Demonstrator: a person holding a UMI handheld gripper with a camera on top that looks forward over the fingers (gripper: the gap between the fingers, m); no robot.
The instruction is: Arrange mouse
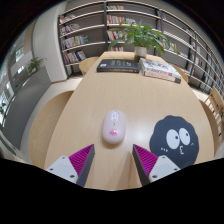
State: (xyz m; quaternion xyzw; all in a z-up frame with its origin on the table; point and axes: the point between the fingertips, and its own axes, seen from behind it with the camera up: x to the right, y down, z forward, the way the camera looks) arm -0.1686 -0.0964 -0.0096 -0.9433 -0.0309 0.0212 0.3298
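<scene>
A white mouse (pixel 113 126) with a pink wheel lies on the light wooden table (pixel 90 105), just ahead of my fingers and slightly between their tips' line. My gripper (pixel 113 160) is open, with its magenta pads (pixel 80 160) wide apart and nothing between them. To the right of the mouse lies a round black mouse mat (pixel 180 139) with cartoon eyes, ahead of the right finger.
At the table's far end lie a dark book (pixel 118 66) and a stack of books (pixel 160 69), with a potted plant (pixel 146 38) behind them. Bookshelves (pixel 90 30) line the back wall. Chairs (pixel 212 105) stand at the right side.
</scene>
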